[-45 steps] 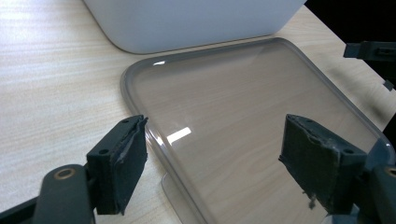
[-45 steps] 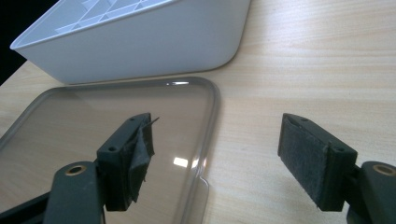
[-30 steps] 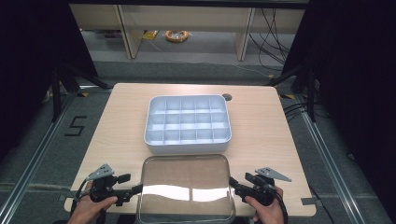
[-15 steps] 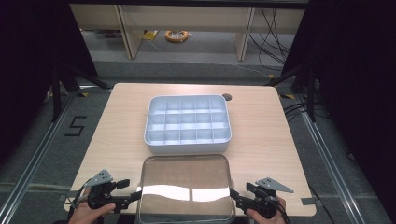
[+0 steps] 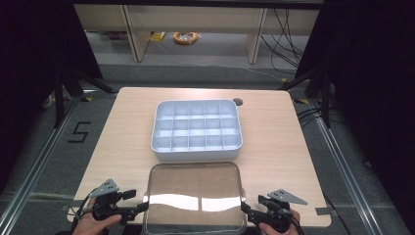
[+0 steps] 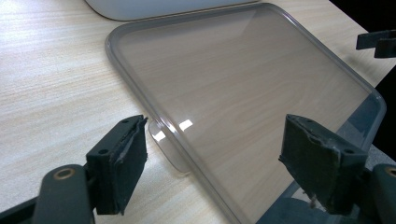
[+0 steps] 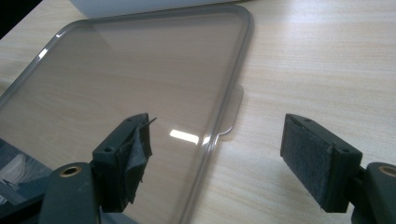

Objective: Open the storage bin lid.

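Nearest the table's front edge, both grippers have dropped back toward the person compared with a second ago, sliding from mid-side of the clear lid (image 5: 195, 198) down to its near corners. Left gripper (image 5: 138, 208) sits at the lid's left edge, jaws wide, the small side tab (image 6: 164, 147) between them but not pinched. Right gripper (image 5: 246, 209) mirrors it at the right edge, jaws wide around the other tab (image 7: 232, 114), nothing held. The lid lies flat on the wooden table (image 5: 279, 142), its near edge overhanging the front slightly, unmoved. Just beyond it, near but apart, stands the white compartment tray (image 5: 196, 130), empty. Judgement: this is lining-up for a two-handed lift by the tabs; closing comes next.
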Demonstrator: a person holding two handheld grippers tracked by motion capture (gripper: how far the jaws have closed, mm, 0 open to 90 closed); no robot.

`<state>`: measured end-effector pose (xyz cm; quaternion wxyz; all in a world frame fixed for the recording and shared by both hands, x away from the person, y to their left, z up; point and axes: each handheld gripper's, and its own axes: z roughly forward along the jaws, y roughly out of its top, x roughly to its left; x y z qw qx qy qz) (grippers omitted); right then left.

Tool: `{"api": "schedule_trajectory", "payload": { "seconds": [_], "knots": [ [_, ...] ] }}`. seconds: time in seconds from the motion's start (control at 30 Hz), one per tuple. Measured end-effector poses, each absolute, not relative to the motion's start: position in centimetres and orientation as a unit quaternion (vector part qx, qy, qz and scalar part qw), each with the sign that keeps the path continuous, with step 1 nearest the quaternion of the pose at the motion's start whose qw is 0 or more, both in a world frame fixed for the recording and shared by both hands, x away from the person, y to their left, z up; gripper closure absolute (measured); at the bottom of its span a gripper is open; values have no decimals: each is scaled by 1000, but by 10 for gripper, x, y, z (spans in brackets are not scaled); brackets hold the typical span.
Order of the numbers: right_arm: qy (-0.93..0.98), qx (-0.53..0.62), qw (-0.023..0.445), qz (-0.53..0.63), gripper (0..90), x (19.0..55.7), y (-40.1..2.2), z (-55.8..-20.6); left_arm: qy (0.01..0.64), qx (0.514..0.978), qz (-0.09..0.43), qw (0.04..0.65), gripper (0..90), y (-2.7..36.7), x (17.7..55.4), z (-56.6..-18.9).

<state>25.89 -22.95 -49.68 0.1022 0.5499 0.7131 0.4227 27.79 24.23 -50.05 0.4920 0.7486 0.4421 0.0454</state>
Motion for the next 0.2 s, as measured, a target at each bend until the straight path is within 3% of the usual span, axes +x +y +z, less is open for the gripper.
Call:
{"api": "schedule_trajectory", "payload": {
  "seconds": [0.2],
  "knots": [
    [701, 567, 92, 423, 255, 259, -228, -497, 442, 753, 45, 485, 221, 243, 278, -500]
  ]
}}
